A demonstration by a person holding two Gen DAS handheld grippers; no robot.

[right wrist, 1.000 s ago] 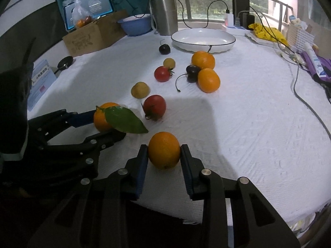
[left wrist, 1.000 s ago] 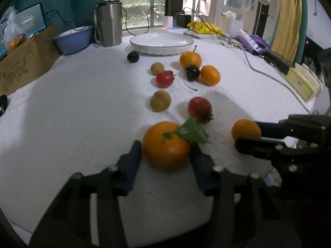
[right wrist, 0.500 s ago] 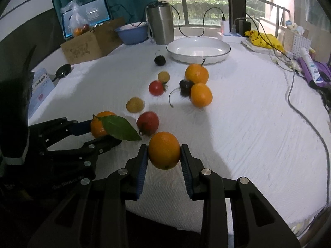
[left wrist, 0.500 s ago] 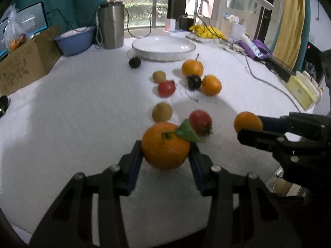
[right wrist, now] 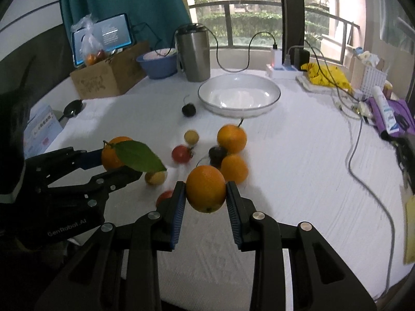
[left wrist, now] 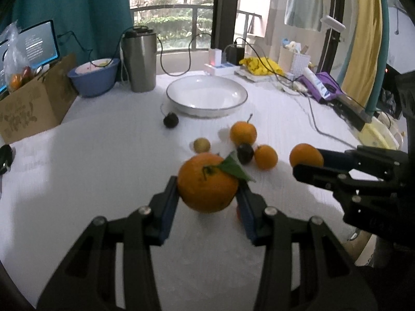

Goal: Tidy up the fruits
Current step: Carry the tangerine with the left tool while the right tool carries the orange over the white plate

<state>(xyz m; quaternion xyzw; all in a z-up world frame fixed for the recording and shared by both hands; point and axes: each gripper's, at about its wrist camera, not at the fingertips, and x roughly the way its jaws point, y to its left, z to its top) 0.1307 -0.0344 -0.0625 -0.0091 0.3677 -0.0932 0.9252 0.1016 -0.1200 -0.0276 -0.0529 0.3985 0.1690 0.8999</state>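
Left gripper [left wrist: 207, 194] clamps a leafy orange [left wrist: 207, 182] clear of the white tablecloth [left wrist: 90, 160]. At right, the right gripper [left wrist: 308, 163] grips a smaller orange [left wrist: 304, 154]. Beyond lie loose fruits and an empty white plate [left wrist: 206, 96].

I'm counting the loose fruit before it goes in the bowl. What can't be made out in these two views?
- Left view: a red fruit is almost wholly hidden behind the leafy orange and a finger.
- Right view: another red fruit is partly hidden by a finger.
- Bagged fruit: too small to count.
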